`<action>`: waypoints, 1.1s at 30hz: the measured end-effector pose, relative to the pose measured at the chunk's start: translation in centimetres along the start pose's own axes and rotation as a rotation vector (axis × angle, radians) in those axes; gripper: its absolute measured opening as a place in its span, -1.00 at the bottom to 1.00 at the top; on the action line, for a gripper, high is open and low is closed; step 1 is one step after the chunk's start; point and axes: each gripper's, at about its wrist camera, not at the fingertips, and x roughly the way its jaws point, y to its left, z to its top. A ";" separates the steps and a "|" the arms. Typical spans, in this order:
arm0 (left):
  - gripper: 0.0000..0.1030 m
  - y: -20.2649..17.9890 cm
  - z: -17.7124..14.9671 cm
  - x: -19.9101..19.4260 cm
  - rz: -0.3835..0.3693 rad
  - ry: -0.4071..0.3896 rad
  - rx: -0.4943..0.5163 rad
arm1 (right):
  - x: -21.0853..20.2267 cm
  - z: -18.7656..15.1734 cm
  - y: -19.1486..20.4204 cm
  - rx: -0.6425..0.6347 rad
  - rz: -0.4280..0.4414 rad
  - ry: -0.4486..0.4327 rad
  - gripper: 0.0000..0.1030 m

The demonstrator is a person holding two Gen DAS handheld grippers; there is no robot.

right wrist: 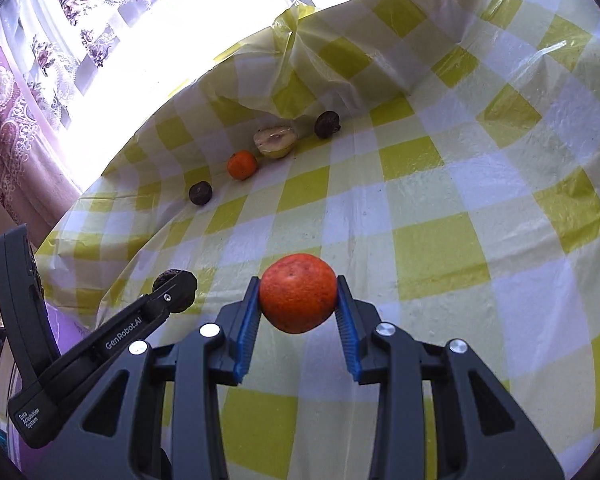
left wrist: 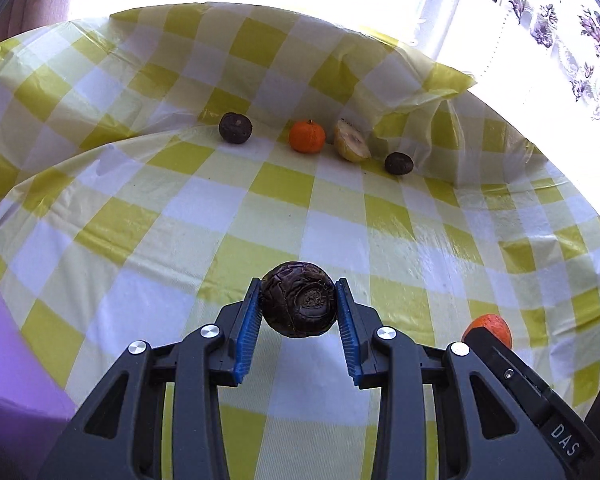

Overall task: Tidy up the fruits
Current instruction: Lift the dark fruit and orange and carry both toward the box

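Dark wrinkled fruit (left wrist: 299,299) clamped between the blue pads (left wrist: 247,338) of the left gripper (left wrist: 299,304), raised above the checked tablecloth (left wrist: 340,220). Orange (right wrist: 298,293) pinched likewise in the right gripper (right wrist: 298,300) — in the left view only its top edge shows, the rest hidden behind the gripper body. Along the cloth's far fold lies a row: dark fruit (left wrist: 235,128), small orange (left wrist: 307,136), halved pale fruit (left wrist: 351,141), second dark fruit (left wrist: 398,163) — kind hard to make out. Patterned curtain (right wrist: 16,120) cut off by the window's glare.
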 end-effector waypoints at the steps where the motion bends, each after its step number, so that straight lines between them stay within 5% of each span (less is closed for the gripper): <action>1: -0.35 0.1 -0.7 -0.8 0.003 -0.002 0.011 | -0.4 -0.5 0.3 -0.008 0.003 0.004 -0.29; 11: -0.34 2.1 -6.6 -7.5 0.009 -0.006 0.031 | -3.5 -5.2 2.0 -0.075 0.032 0.063 -0.29; 21: -0.34 3.4 -9.0 -10.7 0.029 -0.033 0.041 | -5.5 -8.8 3.7 -0.153 0.029 0.122 -0.29; 33: -0.34 3.8 -10.5 -13.8 0.053 -0.129 0.067 | -7.9 -10.6 6.0 -0.266 0.025 0.050 -0.29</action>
